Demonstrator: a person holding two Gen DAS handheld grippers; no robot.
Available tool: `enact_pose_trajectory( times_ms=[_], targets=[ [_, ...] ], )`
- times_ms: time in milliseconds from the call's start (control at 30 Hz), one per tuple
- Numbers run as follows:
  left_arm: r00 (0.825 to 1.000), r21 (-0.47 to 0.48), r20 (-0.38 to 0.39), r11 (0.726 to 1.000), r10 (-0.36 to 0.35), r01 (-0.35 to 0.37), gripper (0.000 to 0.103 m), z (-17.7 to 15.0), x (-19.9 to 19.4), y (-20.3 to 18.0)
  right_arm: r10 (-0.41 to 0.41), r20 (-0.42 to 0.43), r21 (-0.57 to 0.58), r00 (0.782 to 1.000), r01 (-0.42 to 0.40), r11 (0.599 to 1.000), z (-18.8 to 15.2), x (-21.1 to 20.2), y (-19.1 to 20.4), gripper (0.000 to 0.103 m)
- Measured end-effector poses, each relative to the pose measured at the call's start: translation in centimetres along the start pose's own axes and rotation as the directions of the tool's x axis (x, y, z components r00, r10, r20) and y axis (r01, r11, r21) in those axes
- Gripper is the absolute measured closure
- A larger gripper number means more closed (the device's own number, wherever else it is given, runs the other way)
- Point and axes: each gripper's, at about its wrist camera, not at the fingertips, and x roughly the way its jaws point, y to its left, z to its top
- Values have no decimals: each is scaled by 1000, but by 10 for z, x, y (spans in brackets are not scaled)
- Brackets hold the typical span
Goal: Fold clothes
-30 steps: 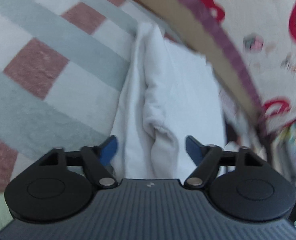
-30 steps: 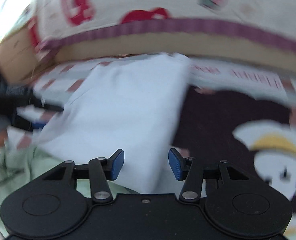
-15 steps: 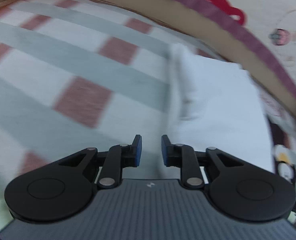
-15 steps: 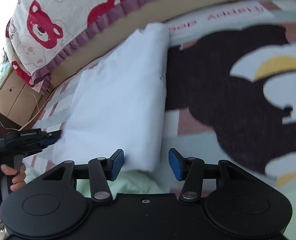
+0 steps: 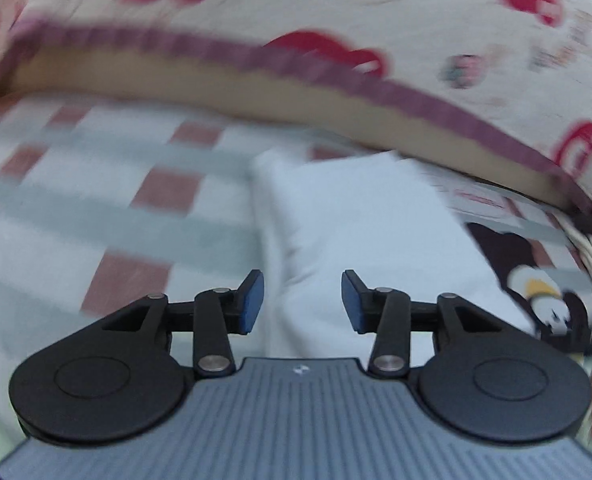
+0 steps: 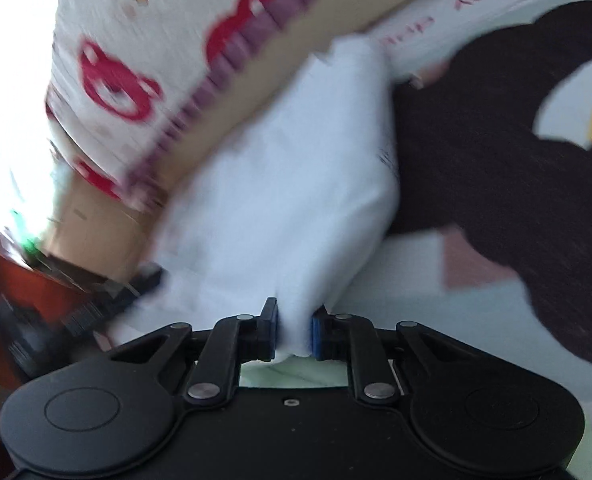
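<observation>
A folded white garment point(image 5: 359, 232) lies on the checked bedspread point(image 5: 96, 208), its far end near the pillow. My left gripper point(image 5: 301, 300) hovers over the garment's near left edge; its jaws are opening and nothing is pinched between them. In the right wrist view the same white garment point(image 6: 296, 184) runs away from me. My right gripper point(image 6: 294, 330) is closing on its near corner, and the blue pads press the bunched cloth from both sides.
A cream pillow with red bear prints and a purple frill point(image 5: 335, 20) borders the far side. The bedspread's dark cartoon penguin print point(image 6: 515, 160) lies right of the garment. A cardboard box point(image 6: 92, 236) and the other black gripper point(image 6: 76, 308) show at left.
The left jaws went from wide to nearly shut and have parted again as the gripper rose and rolled. The right gripper moved onto the garment's near corner and closed on it.
</observation>
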Motion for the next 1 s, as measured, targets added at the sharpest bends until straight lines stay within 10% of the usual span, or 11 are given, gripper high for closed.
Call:
enact_pose_trajectory(
  times_ms=[300, 467, 567, 633, 767, 867, 1000],
  targets=[
    [957, 247, -13, 927, -289, 283, 33, -21, -9, -82, 34, -21, -34, 999, -35, 999, 41, -14, 47, 85],
    [985, 468, -45, 868, -166, 168, 30, -47, 14, -118, 66, -14, -22, 998, -67, 998, 48, -18, 53, 85],
    [999, 552, -30, 834, 24, -4, 33, -56, 37, -124, 85, -19, -16, 996, -86, 996, 47, -18, 53, 85],
    [997, 496, -31, 867, 72, -48, 82, -50, 44, -109, 96, -27, -29, 995, -97, 995, 44, -19, 52, 85],
    [999, 201, -29, 979, -15, 20, 87, -19, 38, -63, 131, -2, 18, 991, -131, 991, 41, -29, 41, 73],
    [998, 108, -21, 992, -61, 63, 87, -15, 35, -46, 99, 41, 33, 994, -100, 994, 47, -40, 30, 33],
    [996, 44, -26, 995, -85, 86, 87, -17, 35, -35, 25, 13, 165, 1000, -26, 986, 66, -27, 0, 33]
  ],
)
